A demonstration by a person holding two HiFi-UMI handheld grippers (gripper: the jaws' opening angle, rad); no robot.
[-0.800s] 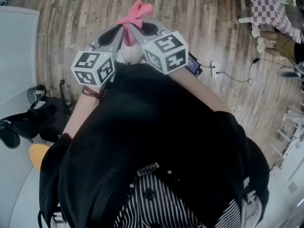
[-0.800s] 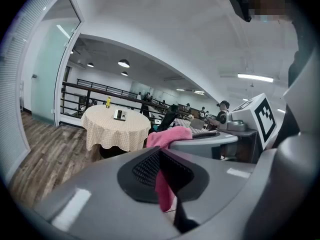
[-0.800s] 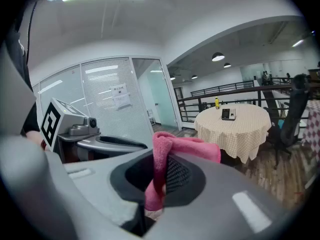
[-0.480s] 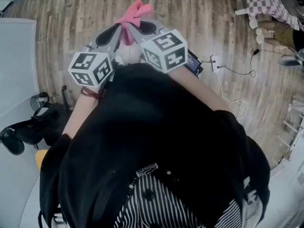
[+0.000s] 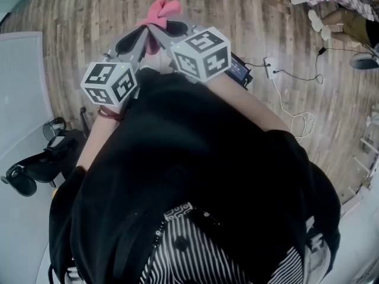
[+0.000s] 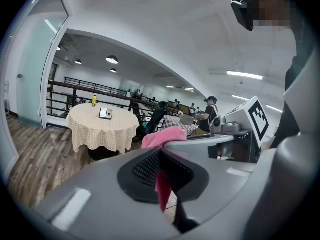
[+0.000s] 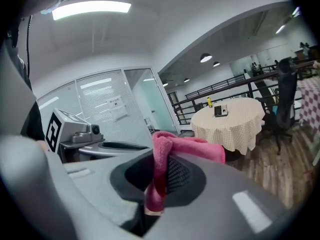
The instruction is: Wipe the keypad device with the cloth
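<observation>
A pink cloth (image 5: 159, 9) hangs in front of the person's chest, held between both grippers. My left gripper (image 5: 144, 35) is shut on a strip of the pink cloth (image 6: 162, 189). My right gripper (image 5: 166, 32) is shut on a thick fold of the pink cloth (image 7: 161, 159), which bunches over its jaw. Both grippers point outward side by side, the marker cubes close together. The keypad device (image 6: 105, 113) lies far off on a round table (image 6: 102, 129) with a checked cover, and the right gripper view shows the keypad device (image 7: 221, 110) there too.
A yellow bottle (image 7: 209, 102) stands by the device. A dark office chair (image 7: 282, 99) is beside the round table, a railing (image 6: 75, 86) behind it. A person (image 6: 210, 111) sits farther back. On the wooden floor lie a power socket with white cable (image 5: 269, 70) and dark gear (image 5: 35, 158).
In the head view both grippers and the cloth have drifted slightly left and up. Their hold on the cloth is the same.
</observation>
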